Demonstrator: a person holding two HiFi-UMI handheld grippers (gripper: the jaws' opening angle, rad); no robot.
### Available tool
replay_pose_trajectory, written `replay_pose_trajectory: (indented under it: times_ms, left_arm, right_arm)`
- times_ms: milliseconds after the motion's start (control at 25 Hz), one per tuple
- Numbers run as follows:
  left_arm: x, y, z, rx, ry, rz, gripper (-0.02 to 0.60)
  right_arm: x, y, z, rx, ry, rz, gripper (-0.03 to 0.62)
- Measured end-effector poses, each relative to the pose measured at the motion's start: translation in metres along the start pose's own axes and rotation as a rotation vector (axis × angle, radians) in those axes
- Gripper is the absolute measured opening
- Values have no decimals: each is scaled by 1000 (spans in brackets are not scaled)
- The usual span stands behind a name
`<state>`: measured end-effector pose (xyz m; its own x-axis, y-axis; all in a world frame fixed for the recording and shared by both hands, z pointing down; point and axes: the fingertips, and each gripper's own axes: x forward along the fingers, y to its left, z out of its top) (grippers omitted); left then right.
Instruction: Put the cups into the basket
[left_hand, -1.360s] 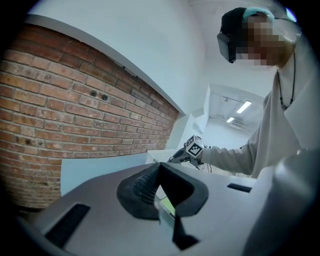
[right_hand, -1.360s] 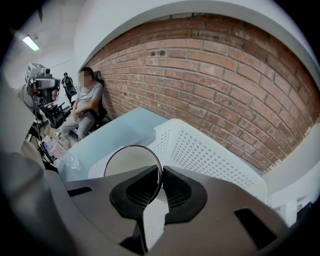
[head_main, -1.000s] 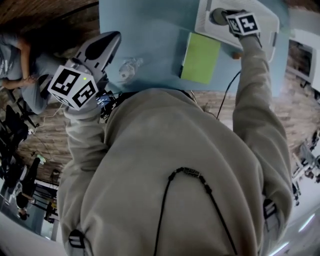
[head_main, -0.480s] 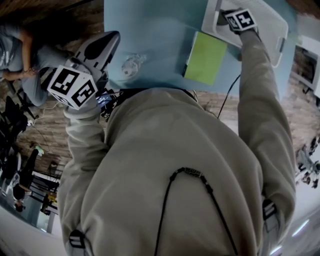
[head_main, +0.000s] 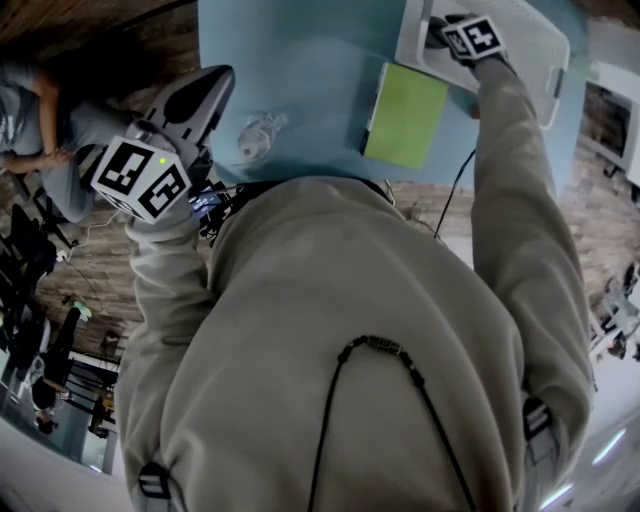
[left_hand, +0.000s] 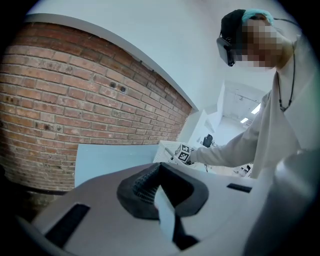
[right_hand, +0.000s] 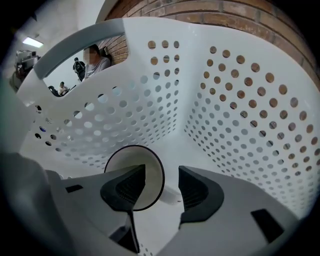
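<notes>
my left tongs (left_hand: 160, 195) are pinched together on nothing, close by my shoulder. past them a green pad (head_main: 405, 115) lies on the blue table (head_main: 300, 60). farthest out, my right tongs (right_hand: 162, 186) have just been opening inside the white basket (right_hand: 240, 115) (walls full of holes). the cup (right_hand: 131, 159) sits on its floor, partly between the spread jaws, and no pad presses it.

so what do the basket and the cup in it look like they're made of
Basket: probably moulded plastic, white with a soft sheen. Its thin walls carry even rows of round holes and rounded corners.
Cup: hard to be sure, perhaps ceramic or plastic. It has a smooth pale inside and a thin dark rim.
</notes>
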<state>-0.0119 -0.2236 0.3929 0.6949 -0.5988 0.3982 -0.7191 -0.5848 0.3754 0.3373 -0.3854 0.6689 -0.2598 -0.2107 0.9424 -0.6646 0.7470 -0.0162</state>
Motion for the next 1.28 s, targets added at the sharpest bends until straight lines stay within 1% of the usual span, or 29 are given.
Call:
replay_pose_trajectory:
  times_ms: [80,200,240,400,640,840,1000,1080,1280]
  left_arm:
    - [0,-2,4,-15,-5,-11,-2]
    - [-5,-6,16,-82,-68,-48,-2]
    - [-7,-6,19,-94,-83,-52,-2]
    - [-18,-1,23,-77,-85,-27,-2]
    - [-24,-1,16,-83,-84,-22,-2]
    - [-31,3,16,-78,-92,-10,-2]
    - [-39,9,15,-79,-103,0,-3]
    - [-39,7,13,-77,-105,-2,-3]
    - [-41,2,11,-70,-108,-13,-2]
  right_arm:
    - [1,3,0,-9,2,12,201]
    - [2,4,-4,-22,15,18,201]
    - [1,2,-6,-22,20,17,202]
    - [-7,-6,-8,-12,19,5,206]
    - [-12,-6,-10,-14,22,-4,204]
    - [-17,-13,-6,-26,24,-56,204]
    - [-19,-12,2,-35,19,-74,204]
    - [-22,-13,-1,-24,27,-82,204]
    - [-32,-24,-4,-26,36,-142,202]
